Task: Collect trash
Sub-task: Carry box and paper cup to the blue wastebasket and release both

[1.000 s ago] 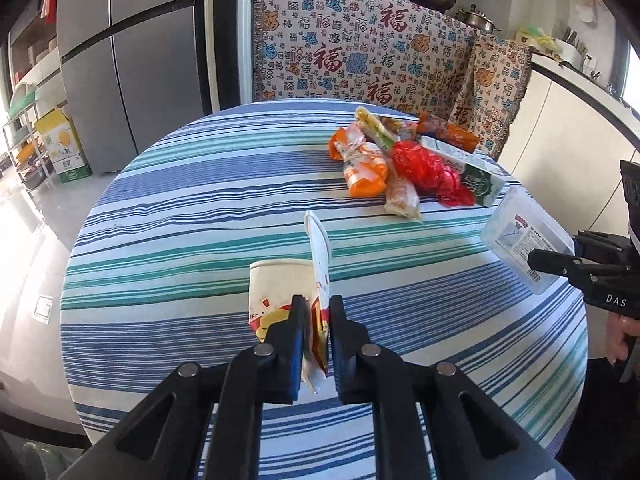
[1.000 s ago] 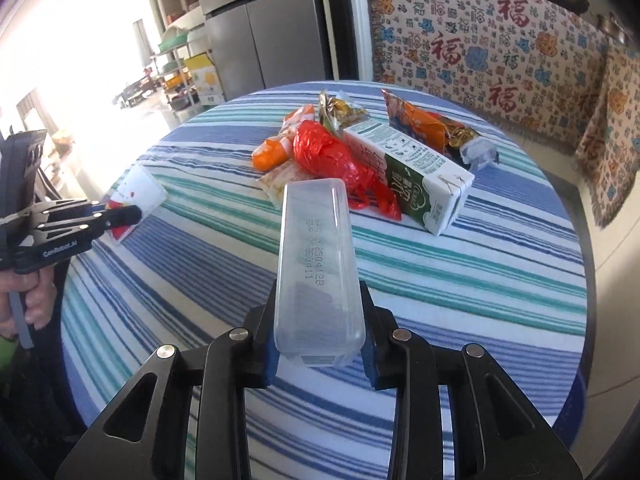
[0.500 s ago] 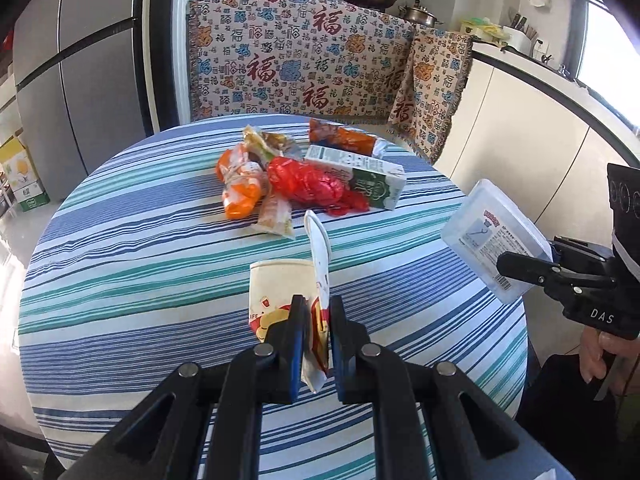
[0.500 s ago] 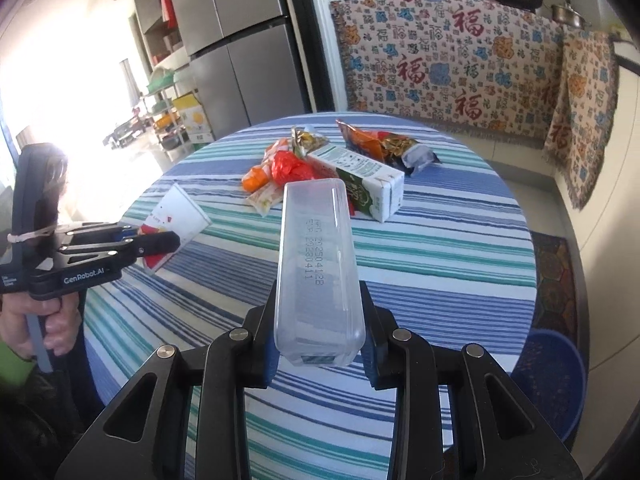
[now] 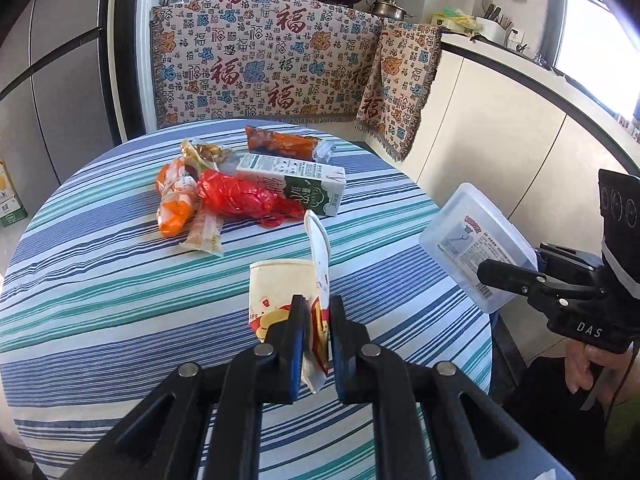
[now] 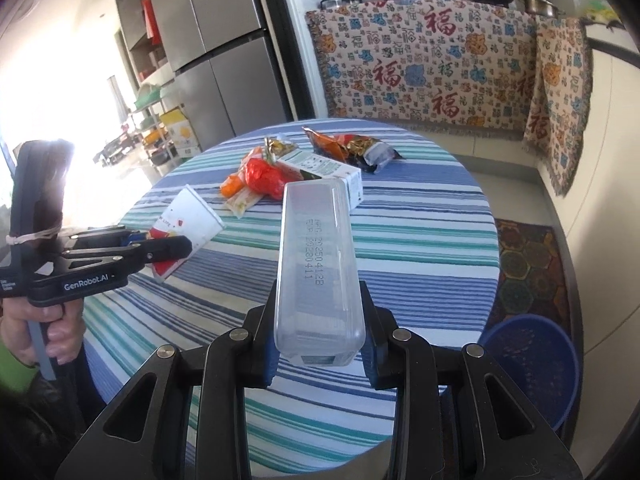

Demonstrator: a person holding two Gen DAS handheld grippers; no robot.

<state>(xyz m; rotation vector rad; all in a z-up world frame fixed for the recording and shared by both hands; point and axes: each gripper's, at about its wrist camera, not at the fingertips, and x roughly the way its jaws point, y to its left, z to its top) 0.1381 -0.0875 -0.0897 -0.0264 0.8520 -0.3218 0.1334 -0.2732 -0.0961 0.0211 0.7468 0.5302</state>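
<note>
My left gripper (image 5: 319,322) is shut on a flattened paper cup (image 5: 286,292) with a red cartoon print, held above the near part of the round striped table (image 5: 100,280). The same cup (image 6: 186,224) and left gripper (image 6: 168,250) show at the left of the right wrist view. My right gripper (image 6: 320,312) is shut on a clear plastic box (image 6: 316,256), which stands up between the pads; the box (image 5: 476,246) appears at the table's right edge in the left wrist view. More trash lies mid-table: a red bag (image 5: 236,196), a milk carton (image 5: 296,182) and several snack wrappers (image 5: 176,204).
A blue bin (image 6: 532,364) stands on the floor right of the table, beside a patterned mat (image 6: 528,256). A patterned cloth (image 5: 260,64) covers the counter behind, with pots on top. A grey fridge (image 6: 224,48) stands at the back left. White cabinets (image 5: 500,128) run along the right.
Both grippers have drawn back from the table and swung right with their loads; the trash pile now looks smaller and farther, and the blue bin has come into the right wrist view.
</note>
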